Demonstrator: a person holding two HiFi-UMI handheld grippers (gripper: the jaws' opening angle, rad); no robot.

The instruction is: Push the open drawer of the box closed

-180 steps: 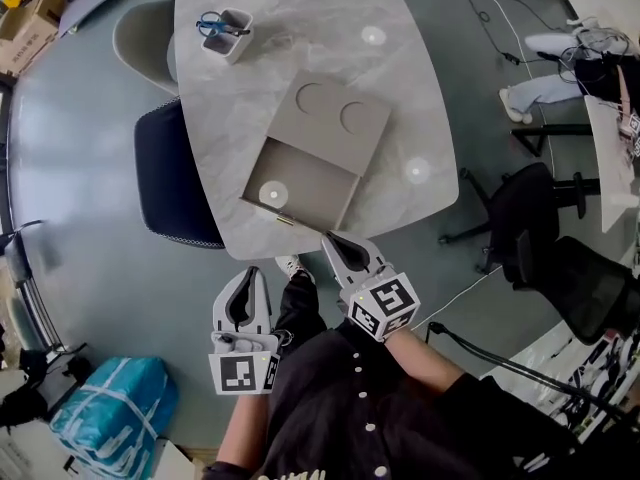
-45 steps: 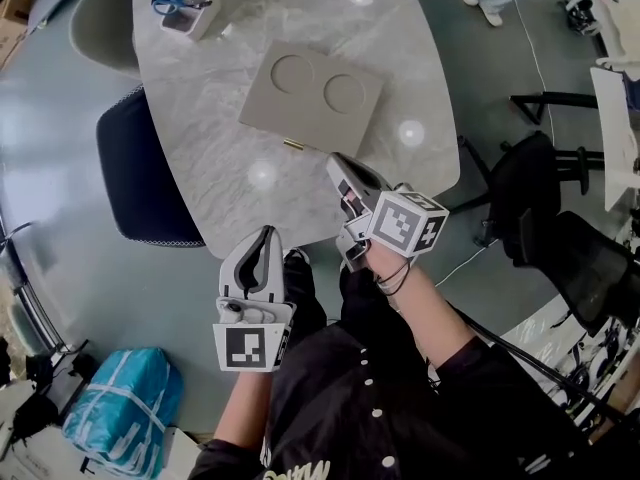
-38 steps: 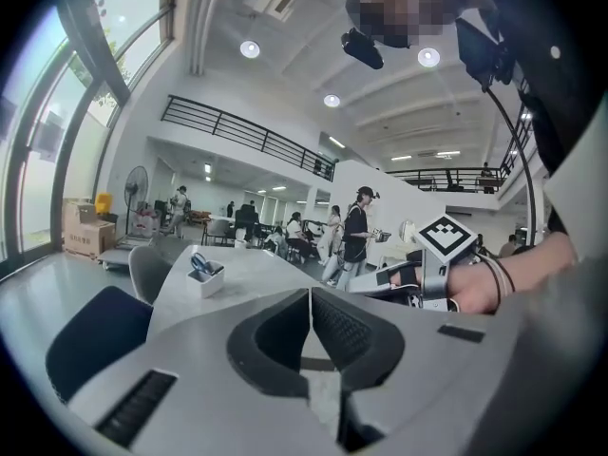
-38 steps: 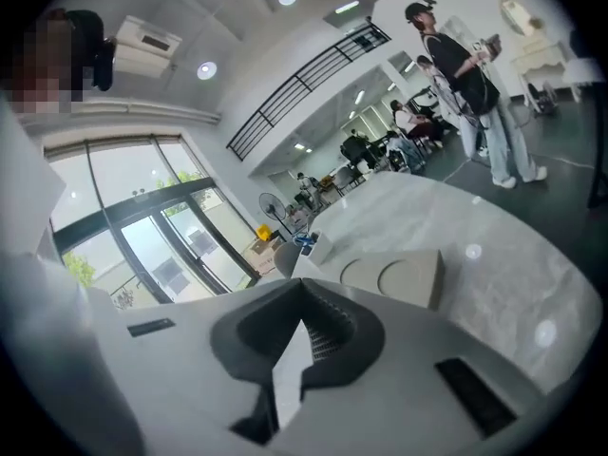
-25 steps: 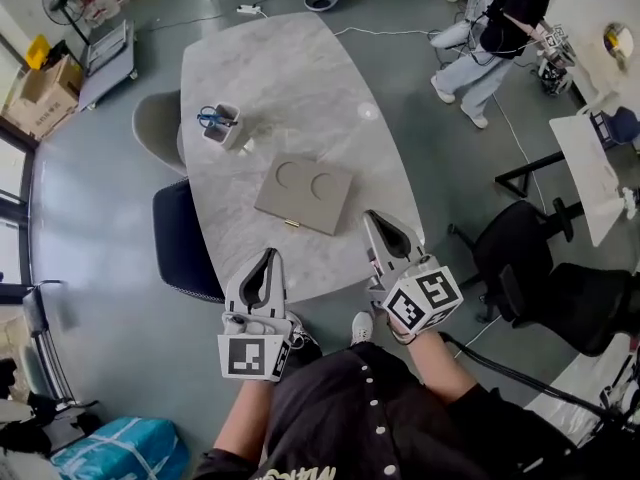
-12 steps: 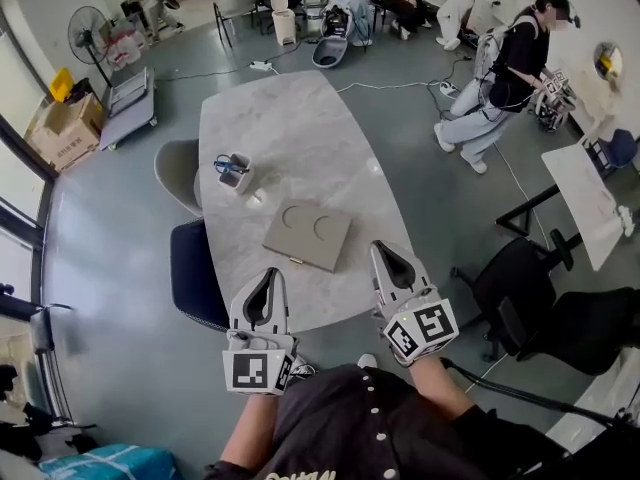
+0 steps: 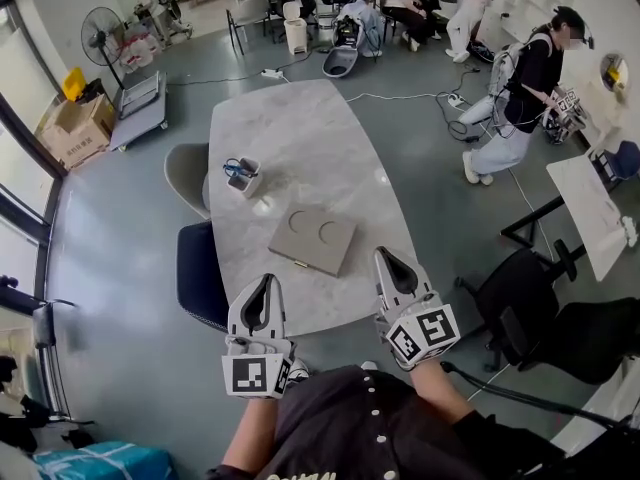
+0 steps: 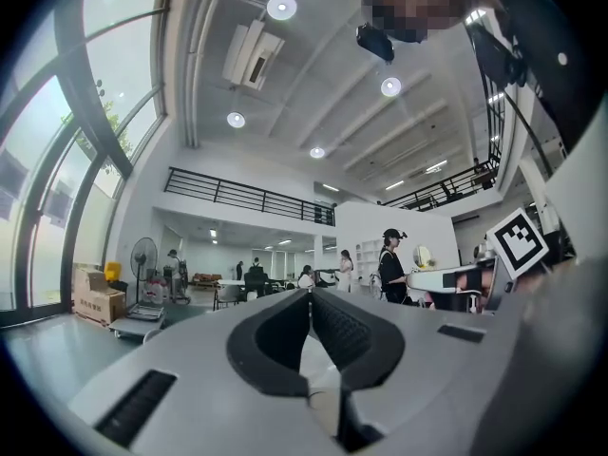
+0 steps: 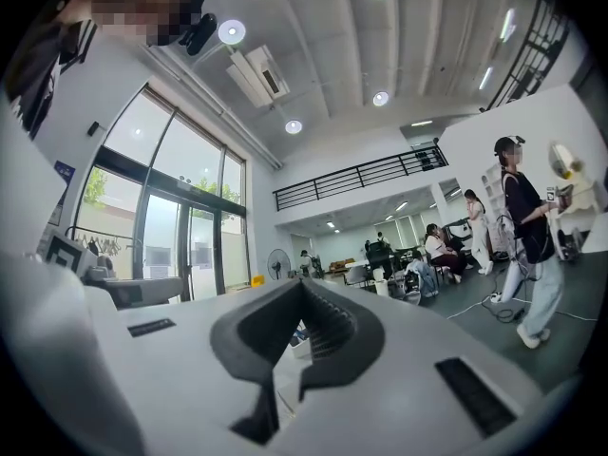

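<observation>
The flat grey box (image 7: 313, 239) with two round hollows on top lies on the marble table (image 7: 300, 148). Its drawer is pushed in flush, and the small brass handle (image 7: 300, 264) faces me. My left gripper (image 7: 265, 279) hangs at the table's near edge, left of the box, jaws shut on nothing. My right gripper (image 7: 381, 254) is over the near right edge, also shut and empty, apart from the box. In the two gripper views the left gripper (image 8: 309, 295) and the right gripper (image 9: 302, 284) point up and out at the hall, not at the box.
A white cup holding scissors (image 7: 241, 176) stands on the table's left side. A dark blue chair (image 7: 200, 273) and a grey chair (image 7: 187, 175) sit at the left edge, and black office chairs (image 7: 515, 298) at the right. People (image 7: 525, 88) stand far back right.
The drawer, open in the earliest frame, is shut. Both grippers have drawn back from the box to the table's near edge, and the head view has lifted to show more of the room.
</observation>
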